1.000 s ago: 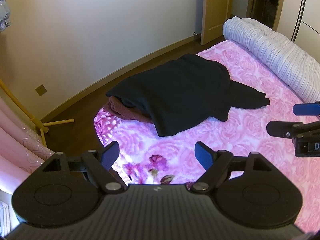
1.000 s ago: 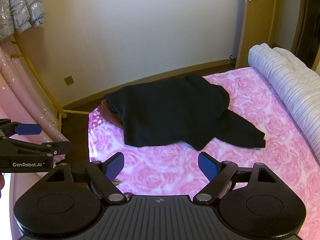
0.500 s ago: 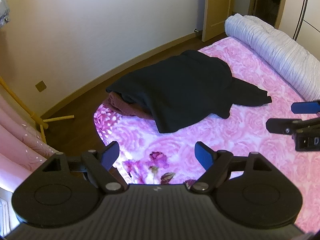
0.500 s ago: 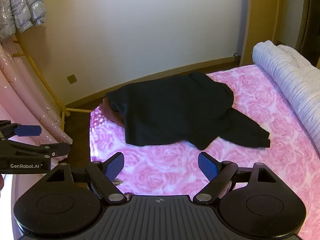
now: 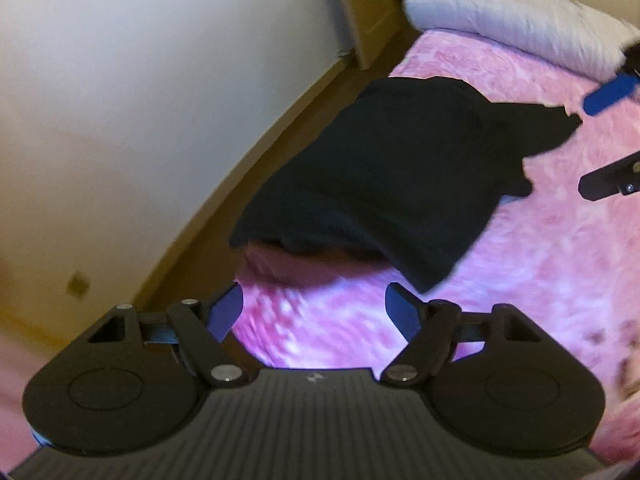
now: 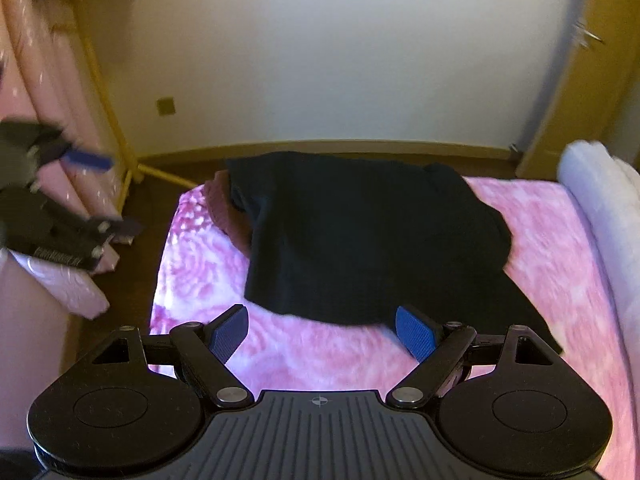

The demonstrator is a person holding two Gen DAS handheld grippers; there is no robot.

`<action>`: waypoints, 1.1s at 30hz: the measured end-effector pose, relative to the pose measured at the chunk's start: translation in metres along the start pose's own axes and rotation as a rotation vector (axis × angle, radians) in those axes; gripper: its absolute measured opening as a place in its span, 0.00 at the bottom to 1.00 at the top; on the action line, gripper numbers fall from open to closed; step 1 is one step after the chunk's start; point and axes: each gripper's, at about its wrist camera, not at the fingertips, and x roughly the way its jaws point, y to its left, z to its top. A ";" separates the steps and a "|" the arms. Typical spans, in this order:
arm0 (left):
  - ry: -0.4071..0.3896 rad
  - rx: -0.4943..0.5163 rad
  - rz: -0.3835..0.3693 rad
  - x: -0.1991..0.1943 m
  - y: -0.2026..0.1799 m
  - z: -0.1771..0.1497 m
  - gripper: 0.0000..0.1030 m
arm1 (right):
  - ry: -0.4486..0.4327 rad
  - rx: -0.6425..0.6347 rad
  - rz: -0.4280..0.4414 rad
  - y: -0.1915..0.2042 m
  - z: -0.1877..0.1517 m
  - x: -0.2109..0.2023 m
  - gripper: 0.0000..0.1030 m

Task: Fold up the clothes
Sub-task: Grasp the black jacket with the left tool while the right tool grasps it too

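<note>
A black garment [image 5: 384, 184] lies spread over the near corner of the pink floral bed [image 5: 540, 264]; it also shows in the right wrist view [image 6: 372, 236]. A reddish-brown garment [image 5: 288, 266] lies bunched under its edge, also in the right wrist view [image 6: 230, 212]. My left gripper [image 5: 314, 312] is open and empty, just short of the garments' near edge. My right gripper [image 6: 322, 334] is open and empty, its right finger over the black garment's hem. Both views are motion-blurred.
A rolled white quilt [image 5: 512, 28] lies along the far side of the bed. Pink curtains and a yellow rack [image 6: 108, 120] stand left of the bed. Brown floor, a white wall and a wooden door [image 6: 580, 80] lie beyond the bed corner.
Both grippers have moved forward toward the black garment, which now looks larger and closer. The views have turned and blurred. Both stay open; the clothes have not moved.
</note>
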 end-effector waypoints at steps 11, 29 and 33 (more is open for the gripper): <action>-0.049 0.464 -0.151 0.165 0.032 0.013 0.73 | 0.114 -0.099 0.040 0.028 0.035 0.174 0.76; -0.131 0.590 -0.363 0.172 0.045 0.073 0.10 | -0.003 0.017 -0.031 -0.023 0.067 0.139 0.08; -0.264 0.549 -0.366 0.108 0.042 0.111 0.09 | -0.111 0.088 -0.066 -0.050 0.078 0.081 0.07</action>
